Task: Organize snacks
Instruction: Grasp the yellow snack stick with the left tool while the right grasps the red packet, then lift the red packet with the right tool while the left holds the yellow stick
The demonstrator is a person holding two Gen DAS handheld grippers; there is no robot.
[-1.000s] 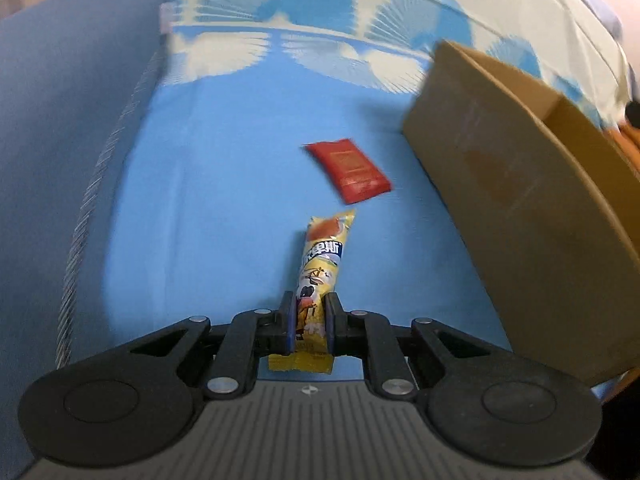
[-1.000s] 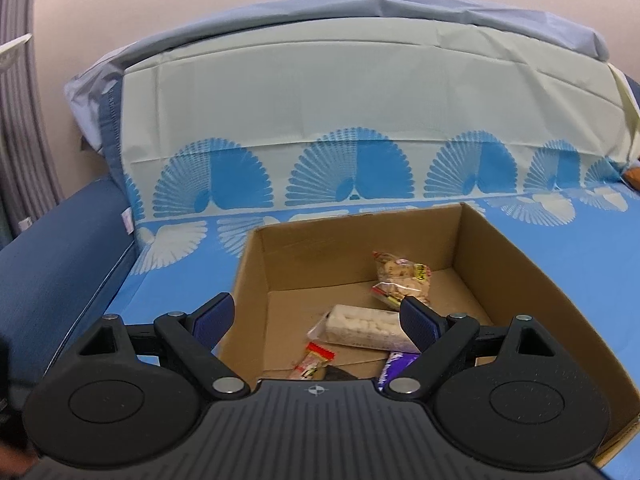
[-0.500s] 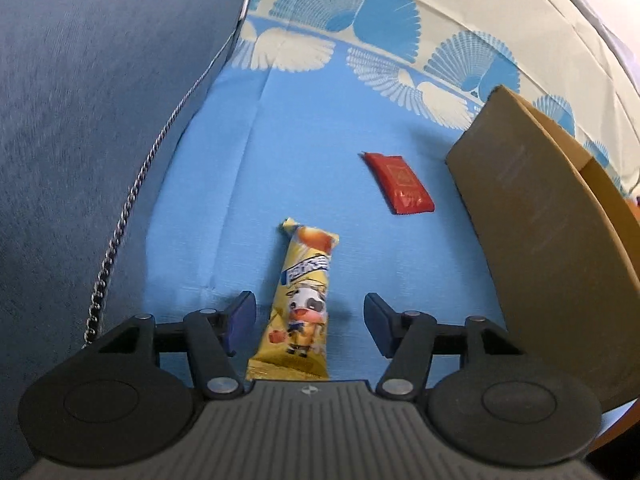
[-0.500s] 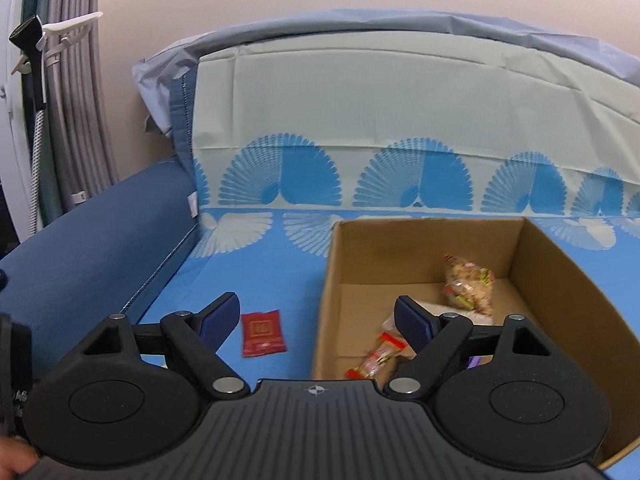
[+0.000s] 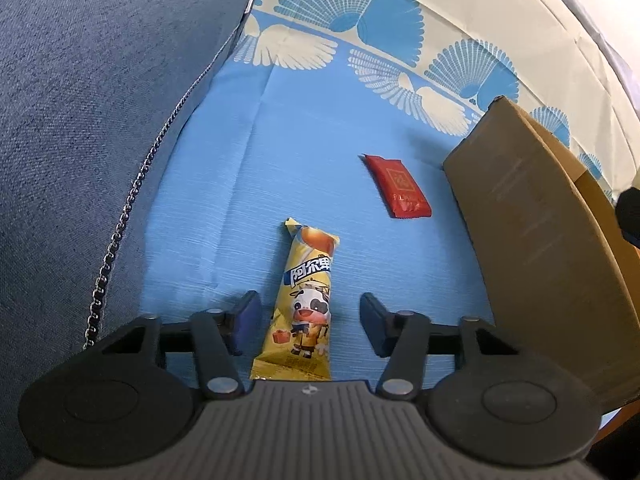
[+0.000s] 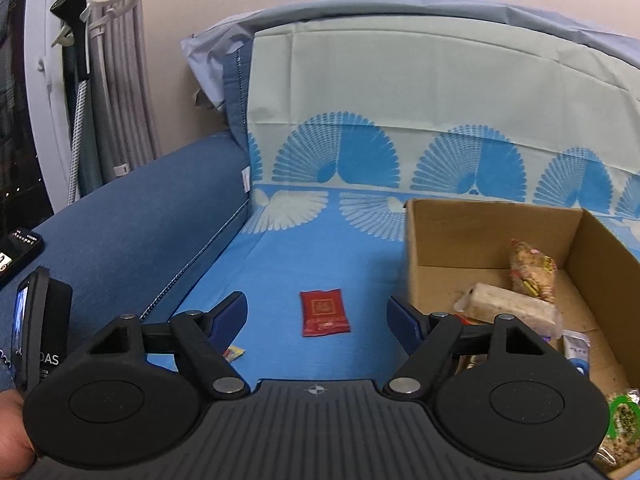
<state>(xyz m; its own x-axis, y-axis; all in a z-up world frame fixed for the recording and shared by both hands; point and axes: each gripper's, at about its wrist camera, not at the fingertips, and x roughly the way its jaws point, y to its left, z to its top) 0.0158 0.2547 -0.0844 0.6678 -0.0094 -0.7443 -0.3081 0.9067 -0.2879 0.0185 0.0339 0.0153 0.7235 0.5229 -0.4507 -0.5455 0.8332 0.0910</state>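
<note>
**A:** Where is the snack lying, and what is cut off from view?

**B:** The yellow cow-print snack stick (image 5: 306,304) is lying flat on the blue fan-patterned sheet (image 5: 248,184), between the pads of the left gripper (image 5: 308,324). Its near end is hiding under the gripper body. In the right wrist view only a scrap of its corner is peeking out behind a finger (image 6: 228,318). The print on the red sachet (image 5: 398,186) is too small to read.

**A:** And the surroundings?

**B:** The red sachet is lying near the cardboard box (image 5: 532,232), apart from it. Inside the box, a bag of crackers (image 6: 532,272) is leaning over a white wrapped bar (image 6: 516,306); other packets are partly hiding behind the right gripper (image 6: 318,320). A dark blue sofa arm (image 5: 92,120) is bordering the sheet, grey curtains (image 6: 120,80) are hanging beyond it, and a pale wall is standing behind.

**A:** How are the grippers sitting?

**B:** The left one is angling down, jaws apart and just narrowing, pads not touching the wrapper. The right one is pointing at the sachet, jaws wide and also narrowing, gripping nothing.
</note>
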